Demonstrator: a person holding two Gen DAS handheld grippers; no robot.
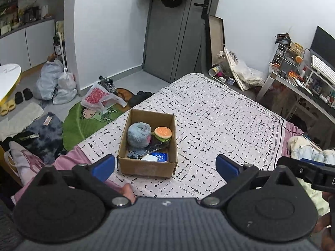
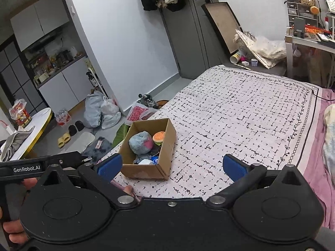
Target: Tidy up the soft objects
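Soft toys sit gathered in a box (image 1: 146,146) on the bed (image 1: 219,115), apparently sorted. Both tongs, left (image 1: 165,165) and right (image 2: 172,166), hang apart and empty.

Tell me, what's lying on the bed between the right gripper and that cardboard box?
Nothing: only bare patterned bedspread separates the open right gripper from the cardboard box, seen in the right wrist view.

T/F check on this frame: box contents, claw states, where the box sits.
1. The cardboard box sits on the patterned bedspread. True.
2. The burger plush lies outside the box. False: it is inside, beside the blue fluffy plush.
3. The left claw is open and holds nothing. True.
4. The right claw is shut on the blue plush. False: it is open and empty.
5. The box is closed. False: its top is open.
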